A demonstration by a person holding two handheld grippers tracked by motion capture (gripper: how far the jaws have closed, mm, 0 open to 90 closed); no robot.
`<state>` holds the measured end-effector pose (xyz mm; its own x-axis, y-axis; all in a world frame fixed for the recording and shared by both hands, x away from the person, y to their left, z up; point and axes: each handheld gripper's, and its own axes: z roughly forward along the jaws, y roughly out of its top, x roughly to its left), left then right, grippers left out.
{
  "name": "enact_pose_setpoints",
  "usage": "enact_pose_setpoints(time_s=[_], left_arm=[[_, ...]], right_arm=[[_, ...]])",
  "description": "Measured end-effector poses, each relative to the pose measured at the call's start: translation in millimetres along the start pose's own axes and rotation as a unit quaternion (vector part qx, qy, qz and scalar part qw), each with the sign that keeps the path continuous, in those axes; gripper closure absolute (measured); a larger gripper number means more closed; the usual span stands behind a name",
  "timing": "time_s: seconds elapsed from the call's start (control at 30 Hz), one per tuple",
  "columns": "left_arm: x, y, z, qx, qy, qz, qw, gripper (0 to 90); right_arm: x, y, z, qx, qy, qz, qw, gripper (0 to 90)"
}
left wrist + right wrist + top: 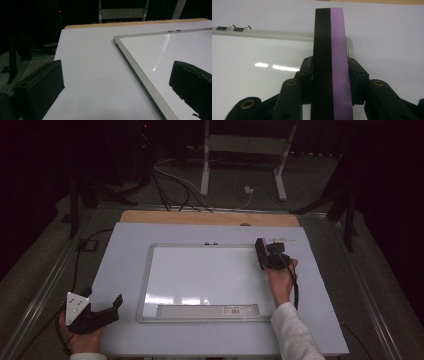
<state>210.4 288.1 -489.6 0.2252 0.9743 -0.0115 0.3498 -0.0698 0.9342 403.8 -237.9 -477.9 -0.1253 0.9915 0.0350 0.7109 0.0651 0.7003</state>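
Note:
A white-surfaced whiteboard (200,280) with a metal frame lies flat in the middle of the table. My right gripper (264,254) is over its far right corner, shut on a black-and-purple eraser block (259,249). In the right gripper view the eraser (329,50) stands up between the pads (357,75), above the board's corner (257,50). My left gripper (103,297) rests at the table's near left, open and holding nothing. In the left gripper view it (115,82) points along the board's left frame edge (140,72).
The board lies on a pale tabletop (120,265) with a wooden strip (210,217) at the far edge. Two small metal clips (211,243) sit on the board's top frame. A grey tray with a label (207,310) runs along its near edge. A white stand (242,150) and cables are on the floor beyond.

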Motion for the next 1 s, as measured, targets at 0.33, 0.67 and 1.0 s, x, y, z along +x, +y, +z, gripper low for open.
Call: enact_pose_setpoints(time_s=[0.33, 0.67, 1.0], left_arm=[[-0.7, 0.1, 0.4, 0.0, 0.0, 0.001, 1.0, 0.4], [-0.5, 0.1, -0.2, -0.001, 0.0, 0.001, 1.0, 0.5], [-0.8, 0.0, 0.3, -0.001, 0.0, 0.0, 1.0, 0.5]], right_arm=[[-1.0, -6.9, 7.1, 0.013, -0.001, 0.012, 0.9998, 63.0], [3.9, -8.1, 9.3, 0.018, -0.013, 0.014, 0.9997, 62.7], [6.8, -7.5, 10.2, 0.018, -0.018, 0.02, 0.9995, 62.4]])
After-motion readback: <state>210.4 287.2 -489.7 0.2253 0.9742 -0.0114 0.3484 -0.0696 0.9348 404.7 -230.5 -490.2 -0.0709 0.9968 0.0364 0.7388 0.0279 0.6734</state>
